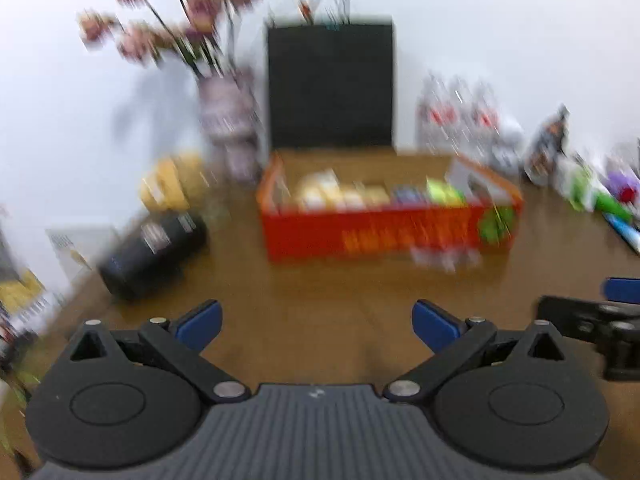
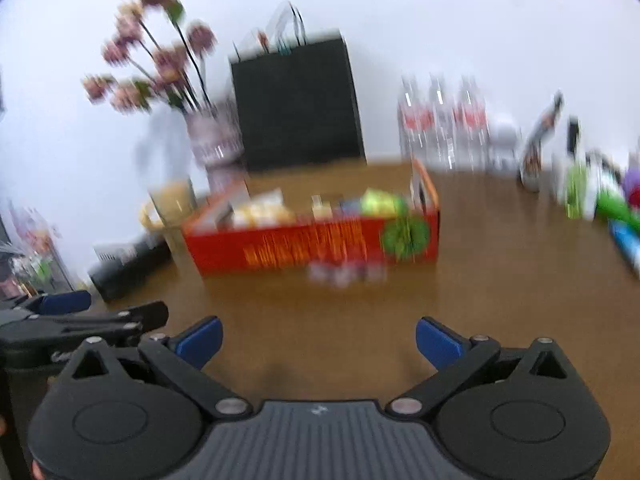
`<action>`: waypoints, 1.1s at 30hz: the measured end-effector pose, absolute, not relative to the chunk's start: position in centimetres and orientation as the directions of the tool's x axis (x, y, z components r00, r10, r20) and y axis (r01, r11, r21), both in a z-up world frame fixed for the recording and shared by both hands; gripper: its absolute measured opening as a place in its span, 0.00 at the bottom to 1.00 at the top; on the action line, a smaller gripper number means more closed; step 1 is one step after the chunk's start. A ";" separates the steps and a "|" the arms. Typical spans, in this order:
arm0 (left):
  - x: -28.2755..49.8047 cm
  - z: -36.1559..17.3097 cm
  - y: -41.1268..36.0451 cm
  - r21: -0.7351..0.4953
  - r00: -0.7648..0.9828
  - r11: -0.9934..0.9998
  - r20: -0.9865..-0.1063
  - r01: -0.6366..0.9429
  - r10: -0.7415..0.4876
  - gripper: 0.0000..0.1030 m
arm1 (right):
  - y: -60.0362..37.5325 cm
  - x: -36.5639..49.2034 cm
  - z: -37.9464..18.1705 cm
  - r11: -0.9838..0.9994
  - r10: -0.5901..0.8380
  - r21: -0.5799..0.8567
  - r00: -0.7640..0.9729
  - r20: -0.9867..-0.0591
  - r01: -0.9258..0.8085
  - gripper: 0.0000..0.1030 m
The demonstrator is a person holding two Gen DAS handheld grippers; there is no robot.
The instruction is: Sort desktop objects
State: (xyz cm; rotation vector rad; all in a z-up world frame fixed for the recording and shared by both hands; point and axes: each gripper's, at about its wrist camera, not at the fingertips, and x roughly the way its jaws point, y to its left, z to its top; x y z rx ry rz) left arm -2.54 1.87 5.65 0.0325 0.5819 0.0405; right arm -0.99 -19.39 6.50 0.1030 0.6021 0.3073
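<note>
Both views are blurred. The left gripper (image 1: 316,320) and right gripper (image 2: 318,338) hover over the brown worktop (image 1: 320,284), jaws spread wide with nothing between them. Ahead sits a red box (image 1: 384,232) filled with small items; a black cylinder (image 1: 154,250) lies to its left.

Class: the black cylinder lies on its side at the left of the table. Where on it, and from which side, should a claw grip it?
Probably grip the black cylinder around the middle of its round body, coming from above with the fingers across its long axis. It lies flat on the table, so the ends are poorer holds. The left claw is open and nearer.
</note>
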 end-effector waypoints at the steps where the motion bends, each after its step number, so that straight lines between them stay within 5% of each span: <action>1: -2.5 5.1 1.9 0.036 0.832 0.999 -0.553 -0.029 0.044 1.00 | -19.1 -0.8 5.9 0.953 0.302 0.173 0.772 -0.559 -0.247 1.00; 7: -2.0 2.1 2.0 0.030 0.815 0.999 -0.578 -0.024 0.036 1.00 | -17.6 -0.8 3.6 0.972 0.214 0.049 0.790 -0.574 -0.228 1.00; 13: -1.5 0.6 2.2 0.033 0.780 0.999 -0.624 -0.017 0.034 1.00 | -17.3 0.0 1.2 0.972 0.217 0.069 0.737 -0.640 -0.226 1.00; 33: -1.1 0.0 2.6 0.012 0.762 0.999 -0.646 -0.042 0.040 1.00 | -16.7 0.3 0.4 0.977 0.173 0.018 0.744 -0.645 -0.211 1.00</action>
